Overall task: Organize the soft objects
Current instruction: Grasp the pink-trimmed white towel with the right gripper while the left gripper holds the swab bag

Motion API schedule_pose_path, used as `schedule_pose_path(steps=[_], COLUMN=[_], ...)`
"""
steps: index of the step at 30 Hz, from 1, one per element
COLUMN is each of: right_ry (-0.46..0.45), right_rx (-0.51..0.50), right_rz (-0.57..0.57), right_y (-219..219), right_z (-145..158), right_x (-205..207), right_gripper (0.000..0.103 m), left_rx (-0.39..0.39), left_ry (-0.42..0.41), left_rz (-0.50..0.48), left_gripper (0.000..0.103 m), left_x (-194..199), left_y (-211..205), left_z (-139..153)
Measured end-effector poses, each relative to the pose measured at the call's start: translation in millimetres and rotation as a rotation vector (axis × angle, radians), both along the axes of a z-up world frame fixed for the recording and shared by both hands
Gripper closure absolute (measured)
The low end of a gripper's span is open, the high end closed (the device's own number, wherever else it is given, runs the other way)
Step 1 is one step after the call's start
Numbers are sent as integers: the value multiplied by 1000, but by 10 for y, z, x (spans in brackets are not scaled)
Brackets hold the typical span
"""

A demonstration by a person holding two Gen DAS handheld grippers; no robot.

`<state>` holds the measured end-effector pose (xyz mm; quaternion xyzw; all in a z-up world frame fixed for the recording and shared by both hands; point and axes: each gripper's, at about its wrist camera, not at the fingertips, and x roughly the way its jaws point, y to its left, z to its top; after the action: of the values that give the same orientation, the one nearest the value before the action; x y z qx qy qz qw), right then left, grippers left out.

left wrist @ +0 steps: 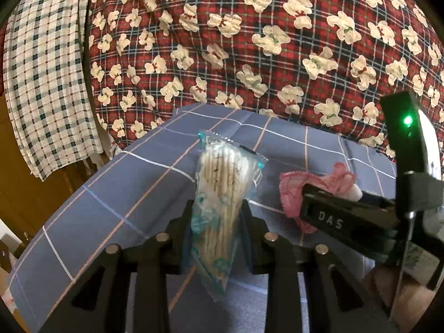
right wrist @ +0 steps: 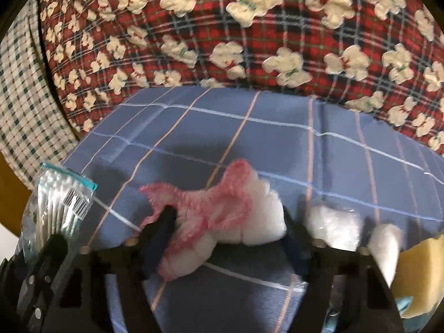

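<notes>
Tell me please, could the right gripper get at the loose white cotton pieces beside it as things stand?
Probably not yet: the right gripper is shut on the pink-netted cotton bundle, so its jaws are occupied. The white cotton pieces lie close on its right, nothing covering them.

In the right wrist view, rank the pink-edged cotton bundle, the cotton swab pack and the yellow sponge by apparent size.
1. pink-edged cotton bundle, looks largest, though nearest the lens.
2. cotton swab pack.
3. yellow sponge, cut off by the frame edge, so its rank is unsure.
</notes>
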<state>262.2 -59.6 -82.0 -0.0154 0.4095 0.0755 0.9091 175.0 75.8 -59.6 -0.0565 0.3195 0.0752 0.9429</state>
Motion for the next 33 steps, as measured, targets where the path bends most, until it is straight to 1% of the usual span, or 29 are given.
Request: schedule_pose_path(steps=[1, 3, 6, 8, 13, 19, 23, 27, 33], right_ry=[-14, -29, -42, -53, -74, -179, -211, -221, -254], right_rx=[-14, -29, -61, -66, -43, -33, -20, -10, 12], right_rz=[2, 29, 56, 70, 84, 70, 68, 70, 56], right_y=[21, 81, 161, 176, 134, 88, 57, 32, -33], right_z=[2, 0, 4, 17, 47, 173, 212, 230, 263], right_x=[-13, -39, -83, -122, -217, -433, -513, -566, -675], right_gripper=[38, 53, 61, 62, 62, 62, 62, 62, 62], left_rx=[-1, -4, -6, -8, -10, -1, 34, 72, 93], left_ry=[1, 6, 6, 4, -9, -38, -66, -93, -127], left_rz=[-1, -7, -8, -8, -3, -7, -6, -1, 13], left_gripper=[75, 75, 75, 75, 75, 75, 75, 75, 75], left_x=[5, 12, 14, 13, 2, -53, -99, -146, -200], left_y=[-2, -4, -3, -3, -3, -19, -67, -122, -146], left_z=[1, -4, -5, -5, 1, 37, 76, 110, 142])
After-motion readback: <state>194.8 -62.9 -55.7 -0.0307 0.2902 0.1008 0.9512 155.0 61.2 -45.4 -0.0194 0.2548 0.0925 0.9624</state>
